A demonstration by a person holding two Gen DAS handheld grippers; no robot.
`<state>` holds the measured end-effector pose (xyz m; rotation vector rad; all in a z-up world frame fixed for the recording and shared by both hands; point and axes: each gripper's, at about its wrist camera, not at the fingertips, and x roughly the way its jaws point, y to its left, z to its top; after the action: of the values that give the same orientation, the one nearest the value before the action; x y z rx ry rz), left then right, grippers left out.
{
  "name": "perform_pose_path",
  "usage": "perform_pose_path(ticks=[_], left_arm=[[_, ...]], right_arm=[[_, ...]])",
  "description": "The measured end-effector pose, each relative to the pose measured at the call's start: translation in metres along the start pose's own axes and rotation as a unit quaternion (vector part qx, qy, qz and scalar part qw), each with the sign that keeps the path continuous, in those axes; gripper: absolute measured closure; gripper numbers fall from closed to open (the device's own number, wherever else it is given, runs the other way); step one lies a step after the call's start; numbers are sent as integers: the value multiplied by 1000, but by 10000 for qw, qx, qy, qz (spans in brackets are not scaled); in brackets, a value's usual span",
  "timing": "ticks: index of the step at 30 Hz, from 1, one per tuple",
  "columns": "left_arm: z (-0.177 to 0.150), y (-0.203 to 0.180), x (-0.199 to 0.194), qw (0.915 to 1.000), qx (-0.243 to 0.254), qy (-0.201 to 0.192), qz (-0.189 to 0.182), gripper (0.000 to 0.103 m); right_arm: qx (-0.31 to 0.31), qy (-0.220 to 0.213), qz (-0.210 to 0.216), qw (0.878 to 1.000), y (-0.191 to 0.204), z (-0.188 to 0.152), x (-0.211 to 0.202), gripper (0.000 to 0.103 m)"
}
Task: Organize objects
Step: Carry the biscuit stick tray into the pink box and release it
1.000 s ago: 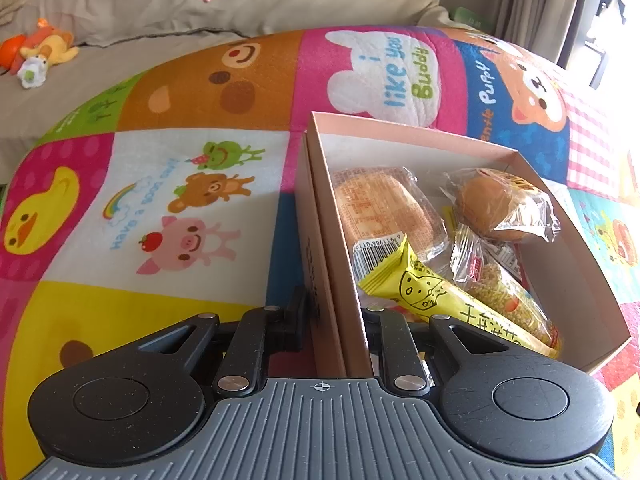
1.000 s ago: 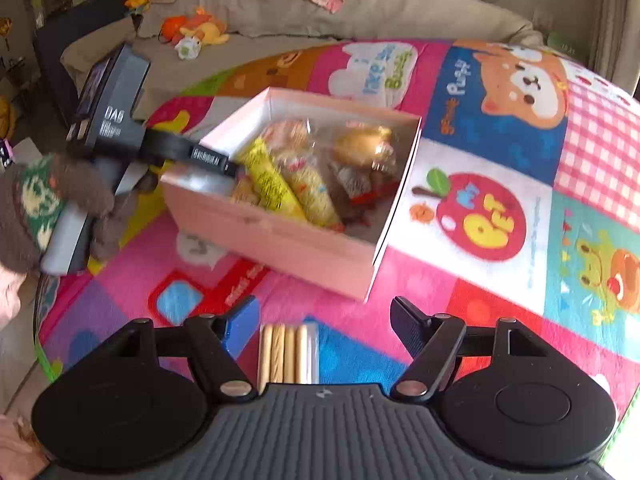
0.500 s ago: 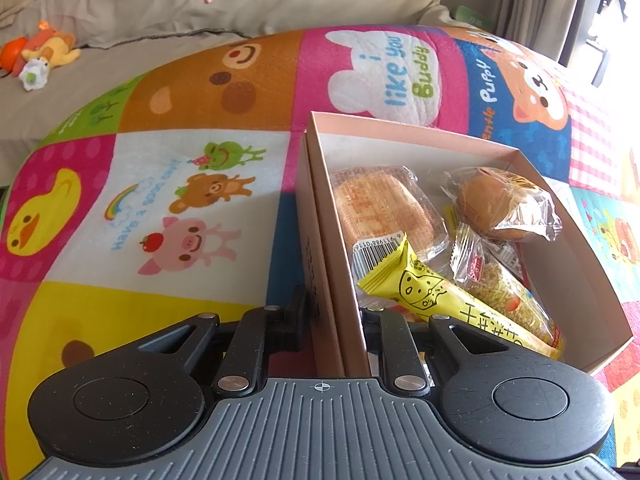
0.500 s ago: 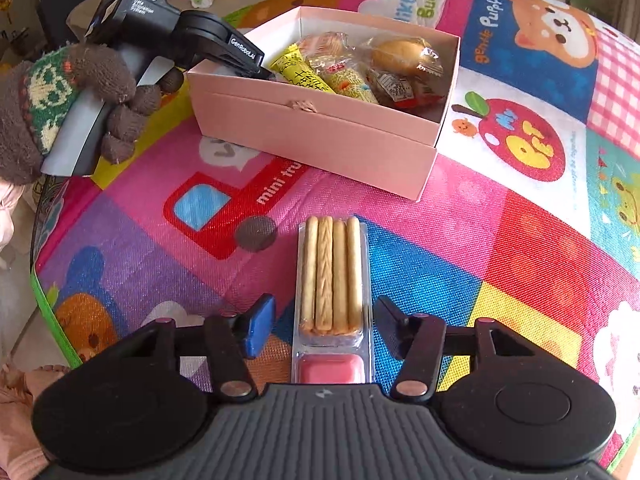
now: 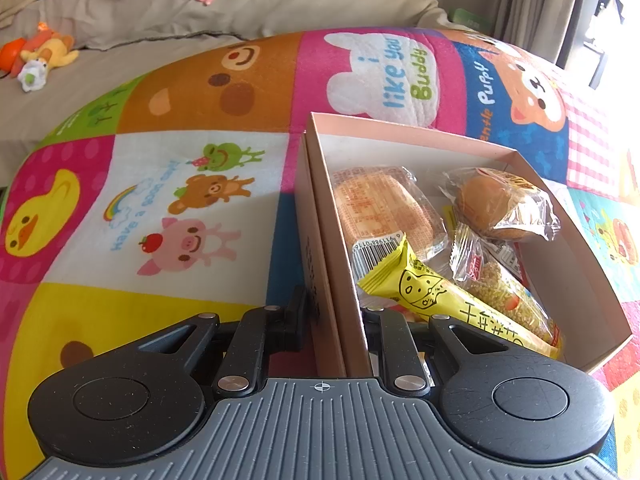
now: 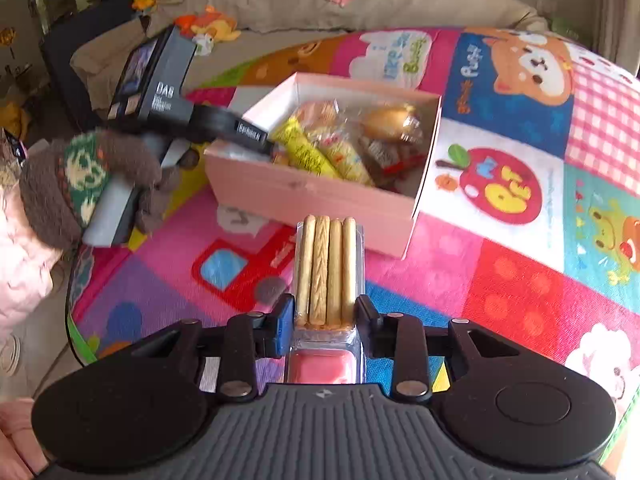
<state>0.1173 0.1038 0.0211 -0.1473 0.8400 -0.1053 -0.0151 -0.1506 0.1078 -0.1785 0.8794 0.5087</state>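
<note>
1. Right wrist view gives us the biscuit-stick pack (image 6: pixel 326 276), a clear tray with four sticks and a pink dip well, sitting between the fingers of our right gripper (image 6: pixel 325 322); its jaws are closing, and both pads already touch the tray's sides.
2. We see the pack raised off the colourful play mat (image 6: pixel 520 280), its far end pointing toward the pink box (image 6: pixel 320 196).
3. Our left gripper (image 5: pixel 332 320) is clamped on the box's (image 5: pixel 320 216) near wall, one finger outside and one inside.
4. We find the box open and resting on the mat (image 5: pixel 160 200), holding a yellow snack bar (image 5: pixel 440 300), a wrapped bun (image 5: pixel 504 204), a wrapped orange cake (image 5: pixel 384 212) and a grainy bar (image 5: pixel 508 300).
5. We see a hand in a brown knitted glove (image 6: pixel 80 184) gripping the left tool's handle.
6. Beyond the mat lies a beige sofa (image 5: pixel 200 12) with plush toys (image 5: pixel 40 56) and scattered clothes.
</note>
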Motion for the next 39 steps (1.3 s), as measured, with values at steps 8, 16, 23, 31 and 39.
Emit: perform_pose_path(ticks=[8, 16, 23, 31, 39], left_arm=[[0, 0, 0, 10000, -2, -4, -13, 83], [-1, 1, -1, 10000, -7, 4, -50, 83], [-1, 5, -1, 9999, -69, 22, -151, 83], [-1, 7, -1, 9997, -100, 8, -218, 83], [-1, 7, -1, 9998, -82, 21, -201, 83]], right_arm=[[174, -1000, -294, 9944, -18, 67, -14, 70], [685, -714, -4, 9951, -27, 124, 54, 70], [1819, -45, 903, 9791, -35, 160, 125, 70], [1365, 372, 338, 9894, -36, 136, 139, 71], [357, 130, -461, 9982, -29, 108, 117, 66]])
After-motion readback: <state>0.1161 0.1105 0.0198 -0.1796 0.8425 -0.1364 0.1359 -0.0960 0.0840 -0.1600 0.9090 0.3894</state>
